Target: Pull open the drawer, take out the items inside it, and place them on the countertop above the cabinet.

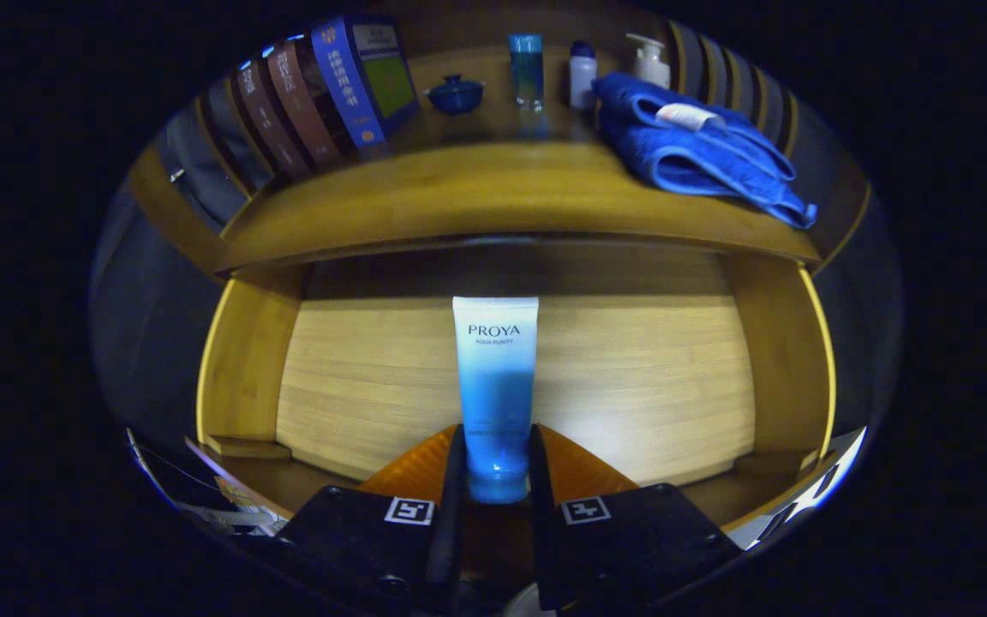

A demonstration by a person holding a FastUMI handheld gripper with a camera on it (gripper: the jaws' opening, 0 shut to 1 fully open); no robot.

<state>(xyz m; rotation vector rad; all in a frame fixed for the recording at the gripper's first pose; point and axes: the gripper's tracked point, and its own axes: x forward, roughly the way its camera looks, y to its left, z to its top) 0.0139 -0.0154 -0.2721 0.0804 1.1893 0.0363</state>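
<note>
The drawer (768, 360) stands open; the gripper (498, 454) clamps the blue tube (495, 386) between both fingers; lifting it onto the countertop (459, 193) remains.

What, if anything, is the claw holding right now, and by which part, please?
The claw is shut on the blue tube, both fingers pressing its lower cap end, above the open drawer.

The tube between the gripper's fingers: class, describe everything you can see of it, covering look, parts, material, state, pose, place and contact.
The tube is a soft, plastic-looking squeeze tube, white at its flat crimped end and fading to blue toward its cap end. Dark lettering sits on the white part. It points away from the gripper, crimped end farthest, over the open drawer's pale wooden floor. Both gripper fingers press on its blue lower part, one on each side. Whether it rests on the drawer floor or is lifted cannot be told.
</note>
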